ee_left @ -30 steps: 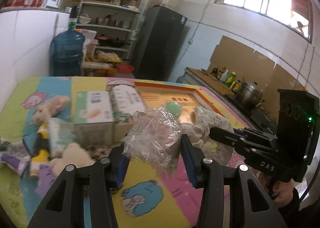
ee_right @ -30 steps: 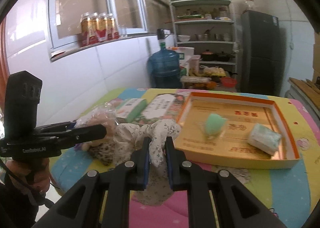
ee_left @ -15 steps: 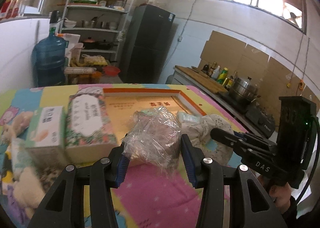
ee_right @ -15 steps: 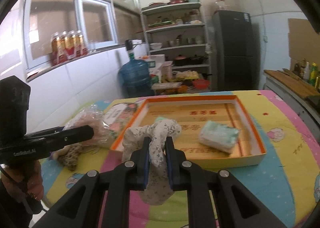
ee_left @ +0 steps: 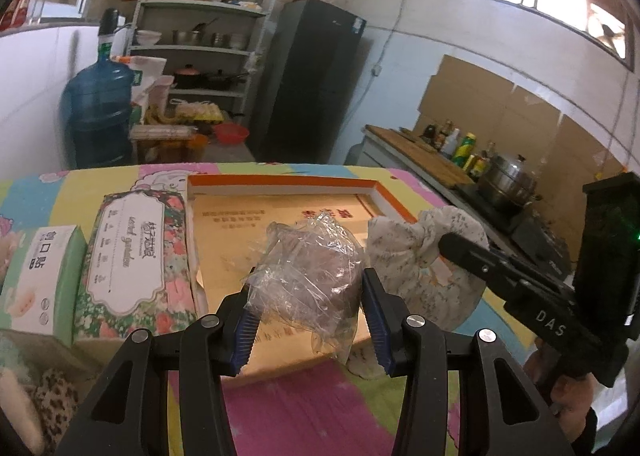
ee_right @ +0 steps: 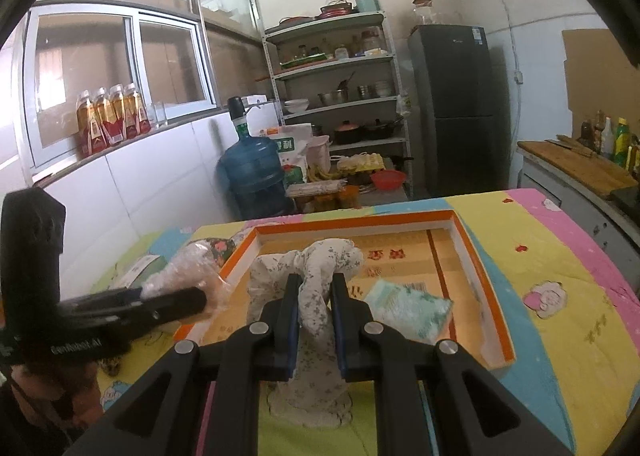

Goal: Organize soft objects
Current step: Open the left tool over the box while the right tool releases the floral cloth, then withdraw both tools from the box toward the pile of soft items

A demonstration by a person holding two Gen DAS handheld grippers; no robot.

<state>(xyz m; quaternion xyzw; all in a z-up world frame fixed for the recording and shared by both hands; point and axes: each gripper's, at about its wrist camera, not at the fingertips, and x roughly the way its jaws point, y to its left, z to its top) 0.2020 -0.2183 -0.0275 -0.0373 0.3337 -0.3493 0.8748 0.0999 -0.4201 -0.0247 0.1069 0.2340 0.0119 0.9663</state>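
My left gripper [ee_left: 310,298] is shut on a crumpled clear plastic bag [ee_left: 308,268] with something brownish inside, held over the near edge of the orange-rimmed box tray [ee_left: 280,181]. My right gripper [ee_right: 314,298] is shut on a white floral cloth [ee_right: 320,268] that hangs down over the tray's near rim [ee_right: 240,260]. In the left wrist view the floral cloth [ee_left: 420,256] and the right gripper [ee_left: 444,244] sit just right of the bag. The bag [ee_right: 188,272] and the left gripper [ee_right: 196,298] show at left in the right wrist view. A pale green tissue pack [ee_right: 408,306] lies in the tray.
Two tissue boxes [ee_left: 136,240] [ee_left: 40,260] stand left of the tray on the colourful mat [ee_left: 312,412]. Leopard-print plush [ee_left: 52,396] lies at the near left. Beyond the table stand a water jug [ee_right: 252,171], shelves [ee_right: 340,95] and a fridge [ee_right: 456,107]; a counter [ee_left: 420,151] at right.
Both grippers have travelled right across the table, from over the plush toys and boxes to the tray, carrying the bag and the cloth. Neither grip has changed.
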